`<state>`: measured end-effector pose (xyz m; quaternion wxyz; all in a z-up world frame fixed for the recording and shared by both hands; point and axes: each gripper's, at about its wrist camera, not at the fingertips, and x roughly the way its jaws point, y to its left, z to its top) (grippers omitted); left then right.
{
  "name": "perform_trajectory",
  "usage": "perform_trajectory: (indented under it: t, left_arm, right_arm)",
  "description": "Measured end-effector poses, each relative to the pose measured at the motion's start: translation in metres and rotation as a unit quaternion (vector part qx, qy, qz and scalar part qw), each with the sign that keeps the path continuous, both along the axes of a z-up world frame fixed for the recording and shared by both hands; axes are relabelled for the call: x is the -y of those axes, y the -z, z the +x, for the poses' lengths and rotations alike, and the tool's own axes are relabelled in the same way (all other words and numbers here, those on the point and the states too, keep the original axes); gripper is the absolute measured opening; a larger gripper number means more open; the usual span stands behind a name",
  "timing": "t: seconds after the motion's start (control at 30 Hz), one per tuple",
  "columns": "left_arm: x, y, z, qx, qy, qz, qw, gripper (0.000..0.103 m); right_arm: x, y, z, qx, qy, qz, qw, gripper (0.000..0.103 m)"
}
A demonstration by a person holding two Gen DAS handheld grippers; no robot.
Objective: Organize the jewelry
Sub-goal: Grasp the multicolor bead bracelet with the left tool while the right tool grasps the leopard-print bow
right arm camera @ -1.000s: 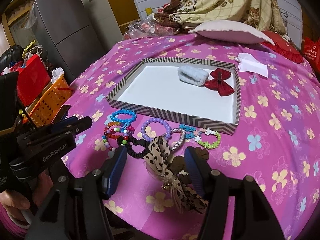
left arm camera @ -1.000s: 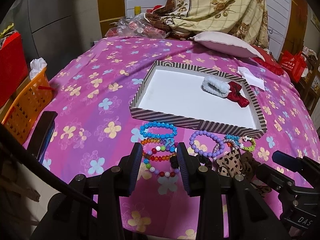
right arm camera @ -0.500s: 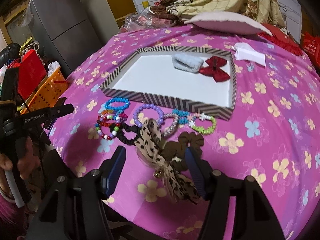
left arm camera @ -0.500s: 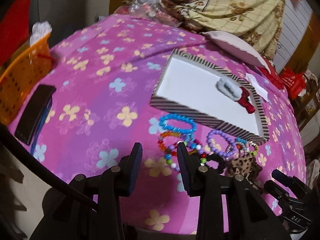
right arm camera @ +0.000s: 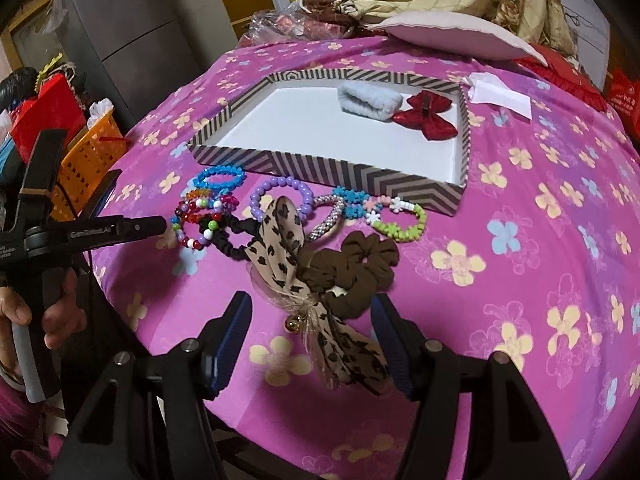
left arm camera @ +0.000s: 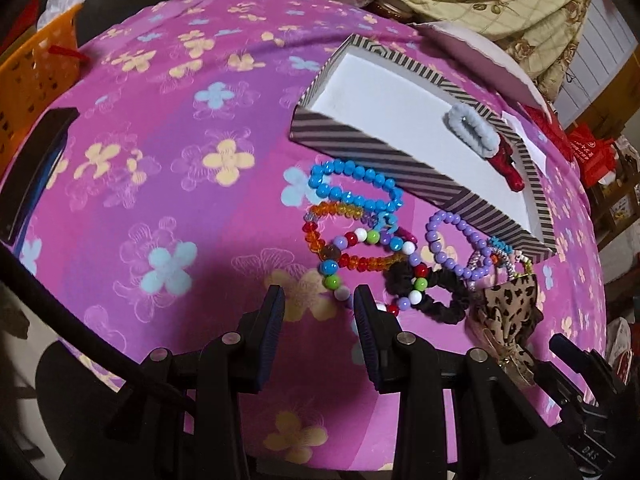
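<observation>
Both claws stand open and hold nothing: the left claw (left arm camera: 318, 300) sits just beside the multicolour bead bracelet (left arm camera: 360, 252), the right claw (right arm camera: 310, 312) straddles the leopard bow (right arm camera: 296, 248). The jewelry lies on the pink floral cover (right arm camera: 520, 280) before the striped tray (right arm camera: 320, 168).

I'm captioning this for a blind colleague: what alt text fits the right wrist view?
The open right gripper straddles a leopard-print bow and brown scrunchie on a pink floral cloth. Behind, beaded bracelets line a striped tray holding a red bow.
</observation>
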<state>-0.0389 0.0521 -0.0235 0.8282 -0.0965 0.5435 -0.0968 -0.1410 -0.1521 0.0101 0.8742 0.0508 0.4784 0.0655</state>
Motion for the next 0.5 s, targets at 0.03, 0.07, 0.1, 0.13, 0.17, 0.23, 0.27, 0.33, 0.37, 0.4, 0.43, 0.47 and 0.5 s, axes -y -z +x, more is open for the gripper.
perform_trajectory:
  t: [0.03, 0.07, 0.1, 0.13, 0.17, 0.23, 0.27, 0.33, 0.37, 0.4, 0.43, 0.47, 0.5]
  left_arm:
    - [-0.001, 0.001, -0.001, 0.001, -0.003, -0.001, 1.0, 0.045]
    - [-0.001, 0.001, -0.001, 0.002, -0.005, -0.001, 1.0, 0.045]
    - [-0.002, 0.002, -0.001, 0.002, -0.007, -0.001, 1.0, 0.045]
    - [-0.003, 0.003, -0.001, 0.001, -0.008, -0.001, 1.0, 0.045]
    - [-0.002, 0.004, 0.0, -0.001, -0.008, -0.003, 1.0, 0.045]
    - [0.0, 0.007, 0.001, -0.003, -0.006, -0.003, 1.0, 0.045]
    - [0.002, 0.008, 0.002, -0.005, -0.005, -0.003, 1.0, 0.045]
    - [0.004, 0.011, 0.003, -0.01, -0.004, -0.003, 0.9999, 0.045]
    - [0.005, 0.012, 0.003, -0.011, -0.003, -0.003, 0.9999, 0.045]
    - [0.005, 0.012, 0.003, -0.007, -0.004, -0.001, 1.0, 0.045]
    - [0.006, 0.012, 0.003, -0.007, -0.005, 0.0, 1.0, 0.045]
    - [0.006, 0.012, 0.004, -0.006, -0.006, 0.0, 1.0, 0.045]
    - [0.007, 0.012, 0.004, -0.006, -0.007, 0.001, 1.0, 0.045]
  right_arm:
    - [-0.003, 0.0, 0.0, 0.001, -0.007, -0.003, 1.0, 0.065]
    - [-0.006, 0.0, 0.0, 0.001, -0.015, -0.006, 1.0, 0.065]
    - [-0.01, 0.001, 0.0, 0.002, -0.025, -0.01, 1.0, 0.065]
    - [-0.014, 0.002, -0.001, 0.002, -0.035, -0.014, 0.999, 0.065]
    - [-0.017, 0.003, -0.001, 0.002, -0.04, -0.018, 0.999, 0.063]
    - [-0.023, 0.007, 0.001, 0.002, -0.051, -0.023, 0.998, 0.058]
    - [-0.023, 0.01, 0.002, 0.0, -0.054, -0.024, 0.998, 0.057]
    - [-0.023, 0.014, 0.006, -0.003, -0.052, -0.025, 0.998, 0.056]
    - [-0.022, 0.016, 0.007, -0.005, -0.048, -0.031, 0.998, 0.056]
    - [-0.021, 0.017, 0.009, -0.003, -0.044, -0.041, 0.998, 0.056]
    - [-0.02, 0.017, 0.01, 0.001, -0.043, -0.046, 0.998, 0.056]
    - [-0.02, 0.016, 0.01, 0.005, -0.041, -0.05, 0.998, 0.056]
    - [-0.019, 0.015, 0.011, 0.012, -0.041, -0.053, 0.998, 0.056]
